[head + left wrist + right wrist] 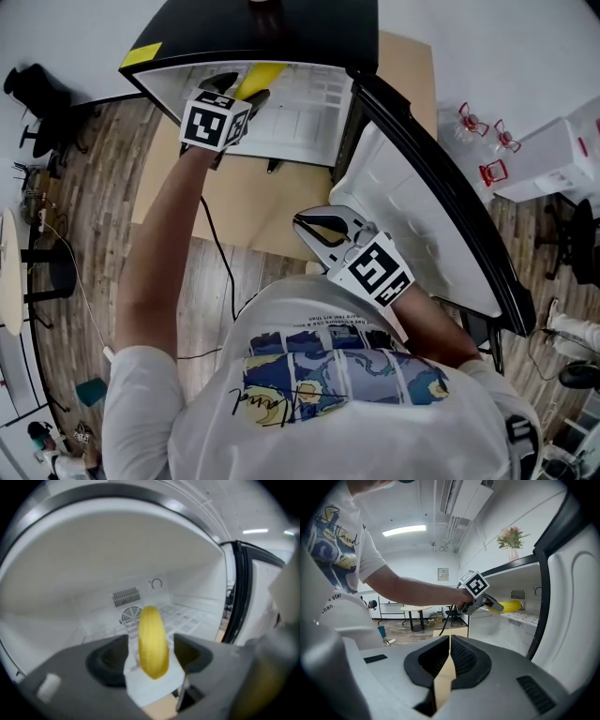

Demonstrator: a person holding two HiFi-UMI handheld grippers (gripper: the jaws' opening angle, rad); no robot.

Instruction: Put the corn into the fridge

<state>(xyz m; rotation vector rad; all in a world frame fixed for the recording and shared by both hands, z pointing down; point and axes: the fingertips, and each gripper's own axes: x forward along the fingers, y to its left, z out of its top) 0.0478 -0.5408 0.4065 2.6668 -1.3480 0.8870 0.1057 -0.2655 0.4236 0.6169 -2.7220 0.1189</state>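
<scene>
The yellow corn lies lengthwise between the jaws of my left gripper, inside the open mini fridge. In the left gripper view the corn shows a narrow gap to each jaw, with the white shelf under and beyond it. The right gripper view shows the corn at shelf level just past the left gripper. My right gripper hangs back by the fridge door, its jaws closed on nothing.
The fridge has a black top, and its door swings open to the right. A cardboard sheet lies on the wooden floor in front. A cable runs across the floor. Clear bottles and a white box stand at right.
</scene>
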